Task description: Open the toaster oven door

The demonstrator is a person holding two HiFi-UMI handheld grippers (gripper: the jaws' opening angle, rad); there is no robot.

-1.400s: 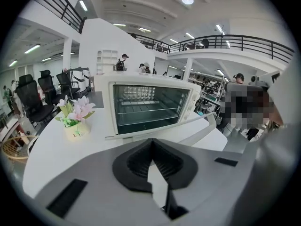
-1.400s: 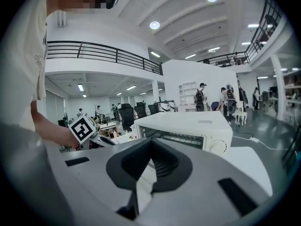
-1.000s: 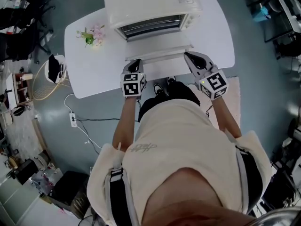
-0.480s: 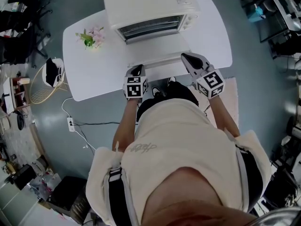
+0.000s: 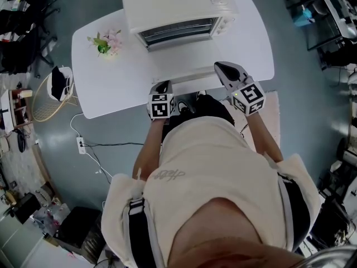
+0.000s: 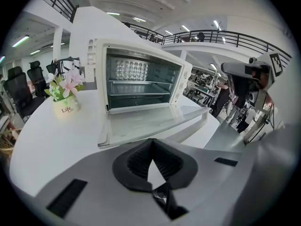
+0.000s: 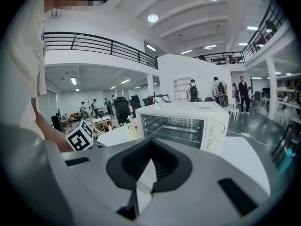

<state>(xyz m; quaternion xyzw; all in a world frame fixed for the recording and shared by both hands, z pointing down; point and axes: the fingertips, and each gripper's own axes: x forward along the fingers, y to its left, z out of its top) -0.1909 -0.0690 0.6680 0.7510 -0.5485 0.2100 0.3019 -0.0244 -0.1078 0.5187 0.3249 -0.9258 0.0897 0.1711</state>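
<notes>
The white toaster oven (image 5: 175,7) stands at the far side of the white table (image 5: 111,88), its door (image 5: 187,60) folded down flat toward me, and the wire rack shows inside. My left gripper (image 5: 162,86) is shut and empty, at the table's near edge just short of the door's left corner. My right gripper (image 5: 221,67) is also shut and empty, by the door's right corner. In the left gripper view the open door (image 6: 150,121) lies beyond the left gripper (image 6: 151,142). The right gripper view shows the oven (image 7: 188,119) past the right gripper (image 7: 150,142).
A small pot of flowers (image 5: 106,42) sits on the table left of the oven. On the floor at left are a wicker basket (image 5: 47,96) and a power strip with cable (image 5: 80,144). Office chairs and people stand in the background.
Both grippers have drawn back a little from the lowered door toward the table's near edge. The door stays open and flat.
</notes>
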